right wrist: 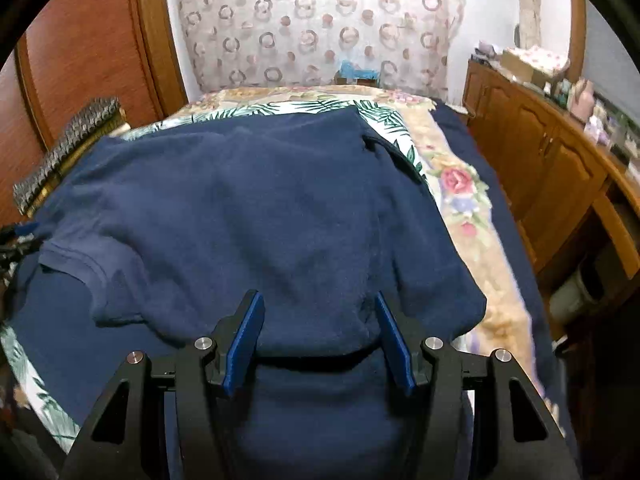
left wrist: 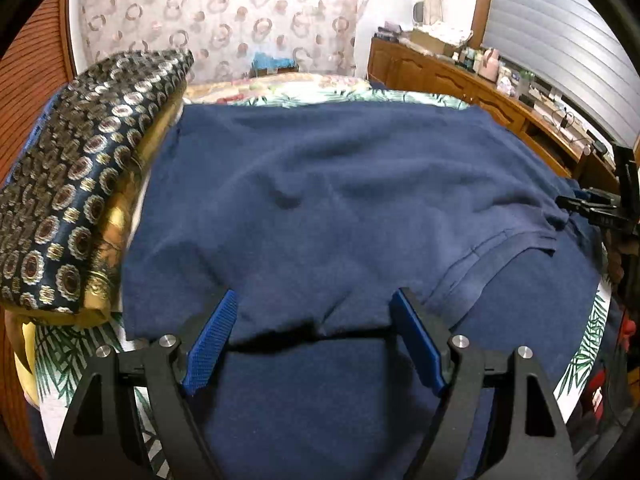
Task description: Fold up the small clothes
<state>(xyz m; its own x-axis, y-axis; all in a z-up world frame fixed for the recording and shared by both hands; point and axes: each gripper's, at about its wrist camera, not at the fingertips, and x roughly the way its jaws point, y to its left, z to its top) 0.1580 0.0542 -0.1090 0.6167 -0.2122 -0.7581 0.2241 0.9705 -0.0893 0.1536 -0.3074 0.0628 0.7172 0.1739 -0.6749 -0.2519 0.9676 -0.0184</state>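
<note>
A navy blue shirt (left wrist: 320, 200) lies spread on the bed, folded over on itself, with a ribbed collar or cuff band (left wrist: 492, 256) at the right. It also shows in the right wrist view (right wrist: 248, 208) with the same band (right wrist: 92, 256) at the left. My left gripper (left wrist: 316, 300) is open, its blue pads astride the shirt's near folded edge. My right gripper (right wrist: 316, 300) is open, also astride that near edge. Neither holds cloth. The right gripper's black frame (left wrist: 600, 208) shows at the far right of the left wrist view.
A folded dark patterned cloth on a gold cushion (left wrist: 76, 184) lies left of the shirt. The bed has a leaf-print sheet (right wrist: 280, 110) and a floral blanket (right wrist: 460, 188). A wooden cabinet (right wrist: 552, 176) with clutter runs along the right. A curtain (left wrist: 224, 12) hangs behind.
</note>
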